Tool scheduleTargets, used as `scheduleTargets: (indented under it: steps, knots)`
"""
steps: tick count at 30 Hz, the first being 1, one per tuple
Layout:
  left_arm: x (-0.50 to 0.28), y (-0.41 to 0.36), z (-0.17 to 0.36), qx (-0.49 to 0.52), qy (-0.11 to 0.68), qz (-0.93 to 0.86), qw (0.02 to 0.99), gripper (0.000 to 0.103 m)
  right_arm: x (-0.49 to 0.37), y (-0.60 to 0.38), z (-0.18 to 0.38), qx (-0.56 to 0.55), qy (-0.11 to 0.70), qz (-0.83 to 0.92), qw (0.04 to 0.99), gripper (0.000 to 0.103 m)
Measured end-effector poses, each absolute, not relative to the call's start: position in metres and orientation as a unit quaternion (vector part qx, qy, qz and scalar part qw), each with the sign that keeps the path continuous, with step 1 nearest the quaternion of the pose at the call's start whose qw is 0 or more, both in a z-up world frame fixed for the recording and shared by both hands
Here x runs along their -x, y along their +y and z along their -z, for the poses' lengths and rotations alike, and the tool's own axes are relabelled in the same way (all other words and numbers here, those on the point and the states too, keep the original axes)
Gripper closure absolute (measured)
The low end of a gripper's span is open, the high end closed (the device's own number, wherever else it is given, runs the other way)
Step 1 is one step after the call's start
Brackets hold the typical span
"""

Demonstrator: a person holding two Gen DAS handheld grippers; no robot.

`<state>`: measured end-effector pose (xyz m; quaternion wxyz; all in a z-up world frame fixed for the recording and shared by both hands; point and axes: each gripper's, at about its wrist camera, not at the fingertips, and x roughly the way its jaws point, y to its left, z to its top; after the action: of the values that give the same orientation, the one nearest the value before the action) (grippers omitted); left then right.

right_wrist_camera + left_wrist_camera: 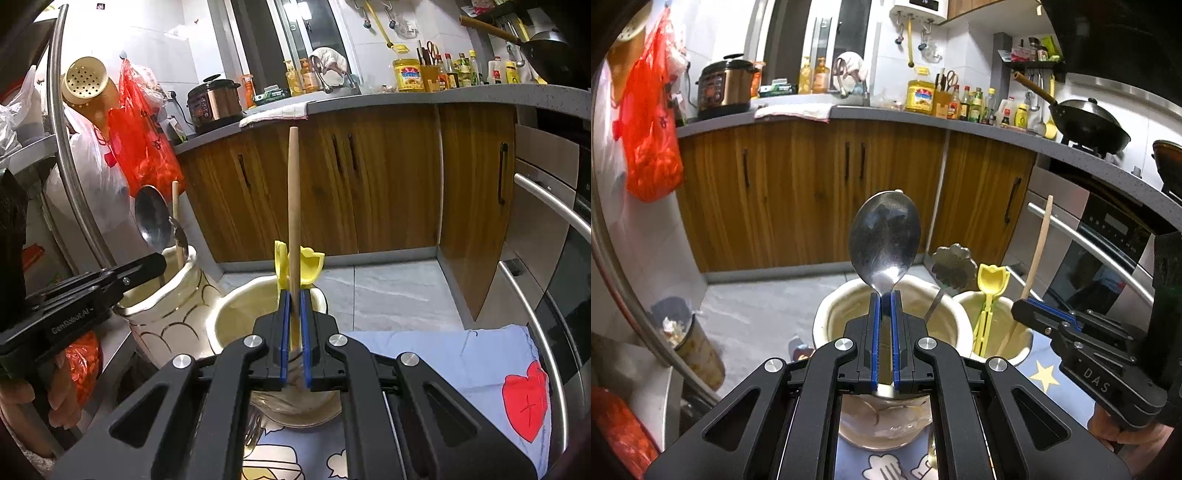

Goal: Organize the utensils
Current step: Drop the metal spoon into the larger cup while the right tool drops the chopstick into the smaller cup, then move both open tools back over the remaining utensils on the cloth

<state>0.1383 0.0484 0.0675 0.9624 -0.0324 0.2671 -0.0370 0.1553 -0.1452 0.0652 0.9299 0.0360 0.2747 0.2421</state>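
Two utensils held: my left gripper (885, 295) pinches a steel spoon (884, 240), my right gripper (294, 293) a wooden chopstick (293, 206) — both upright, cream holders (886, 314) directly beneath.

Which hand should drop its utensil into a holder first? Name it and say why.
Probably the right. Its tongs hold the wooden stick directly above the plain cup. The left tongs hold the metal spoon near the patterned holder.

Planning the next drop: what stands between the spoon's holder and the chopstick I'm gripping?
In the left wrist view, a flower-headed utensil and a yellow tulip-shaped utensil stand between them.
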Motion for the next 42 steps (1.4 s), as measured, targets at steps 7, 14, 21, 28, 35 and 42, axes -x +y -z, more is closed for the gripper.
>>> scheduleTargets:
  steps: [7, 14, 21, 28, 35, 42]
  knots:
    - [-0.14, 0.045, -0.068, 0.025, 0.272, 0.039, 0.961, 0.097, -0.158, -0.144, -0.063, -0.039, 0.283, -0.237, 0.928, 0.097]
    - [-0.144, 0.039, -0.068, 0.006, 0.281, 0.033, 0.959, 0.097, -0.161, -0.144, -0.063, -0.039, 0.285, -0.234, 0.929, 0.097]
    - [-0.146, 0.038, -0.068, 0.006, 0.281, 0.033, 0.959, 0.097, -0.161, -0.144, -0.062, -0.04, 0.287, -0.237, 0.927, 0.097]
    - [-0.146, 0.039, -0.068, 0.005, 0.279, 0.027, 0.96, 0.094, -0.16, -0.143, -0.062, -0.038, 0.289, -0.243, 0.925, 0.093]
    - [-0.139, 0.042, -0.07, 0.015, 0.277, 0.027, 0.96, 0.084, -0.148, -0.145, -0.066, -0.035, 0.284, -0.257, 0.923, 0.072]
    - [-0.116, 0.042, -0.077, 0.009, 0.268, 0.022, 0.963, 0.069, -0.13, -0.155, -0.076, -0.023, 0.268, -0.253, 0.929, 0.046]
